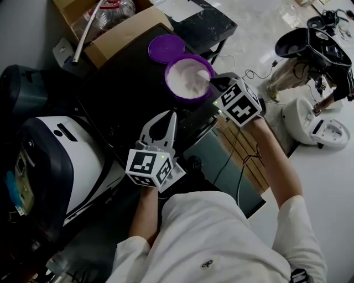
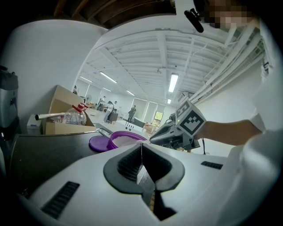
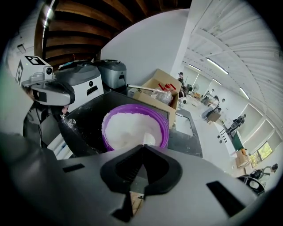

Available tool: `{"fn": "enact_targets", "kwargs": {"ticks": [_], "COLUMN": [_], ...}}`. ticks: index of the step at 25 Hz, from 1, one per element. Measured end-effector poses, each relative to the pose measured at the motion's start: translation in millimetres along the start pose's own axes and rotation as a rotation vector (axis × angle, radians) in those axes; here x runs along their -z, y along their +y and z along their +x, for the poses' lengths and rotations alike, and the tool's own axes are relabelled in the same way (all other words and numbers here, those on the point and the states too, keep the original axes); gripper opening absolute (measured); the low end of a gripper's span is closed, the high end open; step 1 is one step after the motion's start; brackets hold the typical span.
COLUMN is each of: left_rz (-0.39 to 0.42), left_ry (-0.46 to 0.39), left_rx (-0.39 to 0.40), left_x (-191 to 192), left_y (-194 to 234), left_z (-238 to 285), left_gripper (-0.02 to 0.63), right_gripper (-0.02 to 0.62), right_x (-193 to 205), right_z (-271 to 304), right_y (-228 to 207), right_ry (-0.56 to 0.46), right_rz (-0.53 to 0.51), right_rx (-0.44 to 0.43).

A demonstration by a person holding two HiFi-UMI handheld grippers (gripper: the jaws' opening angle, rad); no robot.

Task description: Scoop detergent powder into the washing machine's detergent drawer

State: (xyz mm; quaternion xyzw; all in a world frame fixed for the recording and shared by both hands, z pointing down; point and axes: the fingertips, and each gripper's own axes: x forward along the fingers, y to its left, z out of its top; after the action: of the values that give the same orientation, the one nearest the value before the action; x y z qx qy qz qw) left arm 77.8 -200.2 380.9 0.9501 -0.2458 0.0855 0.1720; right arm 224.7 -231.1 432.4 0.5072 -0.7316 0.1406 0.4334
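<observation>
Closest to my head camera, a white shirt (image 1: 221, 237) fills the lower edge. I hold the left claw (image 1: 170, 117) with its jaws pressed together and nothing between them. It hangs over the dark surface (image 1: 121, 94) on the near side of the purple bowl (image 1: 169, 83), apart from it, tips pointing toward the bowl.

I hold the right claw (image 1: 214, 83) at the bowl's right rim, jaws closed on what I read as a white scoop (image 1: 206, 84). The scoop's long axis runs from the claw toward the bowl's centre, tilted downward, with its far end in the detergent powder (image 1: 185, 77). Its outline against the white is faint.

The bowl stands upright and open, filled with powder nearly to the rim. A purple lid (image 1: 165, 48) lies flat just beyond the bowl; I cannot tell whether they touch. A cardboard box (image 1: 119, 33), farther beyond the lid, holds a clear bottle (image 1: 113, 11). A white-and-dark appliance (image 1: 61, 155) stands well to the bowl's near left.
</observation>
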Motion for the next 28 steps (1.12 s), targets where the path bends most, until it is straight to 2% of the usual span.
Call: {"fn": "enact_targets", "kwargs": {"ticks": [11,20,28], "left_rz": [-0.003,-0.003,-0.001], "left_ry": [-0.006,-0.012,-0.015], "left_rx": [-0.007,-0.014,-0.011], "left_x": [0.9,-0.6,-2.7], "left_y": [-1.9,-2.1,-1.8], "left_z": [-2.3,-4.4,-3.7], "left_gripper": [0.02,0.02,0.02], "right_gripper": [0.009,0.009,0.009], "right_x": [5.9,6.9,4.8], "right_z": [2.3,4.9,4.3], "right_y": [7.6,10.4,18.7], "right_ry": [0.091,0.108,0.115], "right_rz": [0.041,0.038,0.087], "right_rx": [-0.086,-0.124,-0.188]}}
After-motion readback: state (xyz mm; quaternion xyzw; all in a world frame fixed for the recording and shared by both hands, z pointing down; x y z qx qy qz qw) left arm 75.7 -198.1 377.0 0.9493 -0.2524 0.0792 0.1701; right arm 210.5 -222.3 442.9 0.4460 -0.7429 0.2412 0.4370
